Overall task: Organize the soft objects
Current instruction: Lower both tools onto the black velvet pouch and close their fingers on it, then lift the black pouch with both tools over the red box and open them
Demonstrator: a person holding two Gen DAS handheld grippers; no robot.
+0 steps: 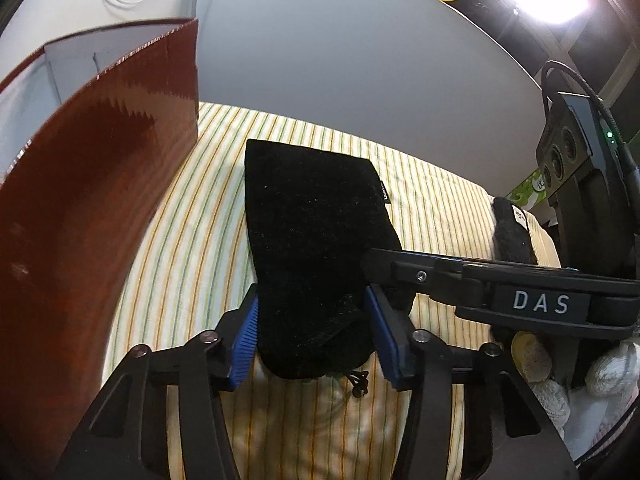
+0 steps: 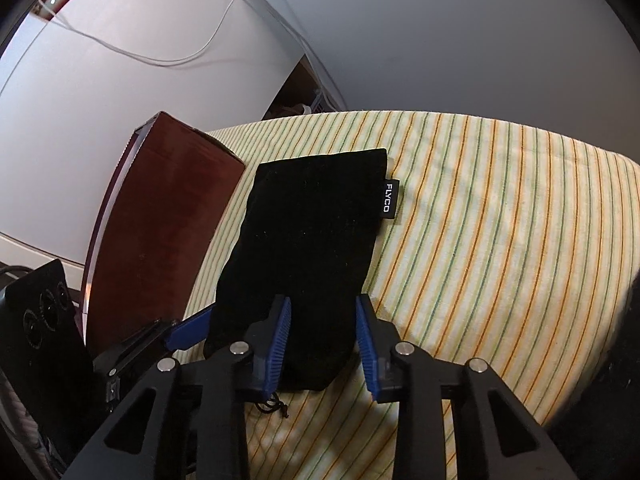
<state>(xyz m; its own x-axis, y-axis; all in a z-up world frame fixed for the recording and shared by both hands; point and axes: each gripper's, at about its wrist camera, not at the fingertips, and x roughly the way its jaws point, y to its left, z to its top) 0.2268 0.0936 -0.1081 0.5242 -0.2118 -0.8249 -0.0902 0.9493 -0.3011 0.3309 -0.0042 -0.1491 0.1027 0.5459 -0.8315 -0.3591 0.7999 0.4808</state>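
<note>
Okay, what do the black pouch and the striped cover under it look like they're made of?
The black pouch looks like velvet or velour: matte, deep black nap flecked with lint, with a woven side tag. The striped cover looks like thin woven cotton, matte, with fine green and orange stripes and soft creases.

One black pouch, one striped cloth, one brown box, two tongs.

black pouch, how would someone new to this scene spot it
Start at the striped cloth, beside the tall red-brown box. The black pouch lies flat there, both grippers at its drawstring end. Its velvety black fabric and small FLYCO side tag set it apart.
</note>
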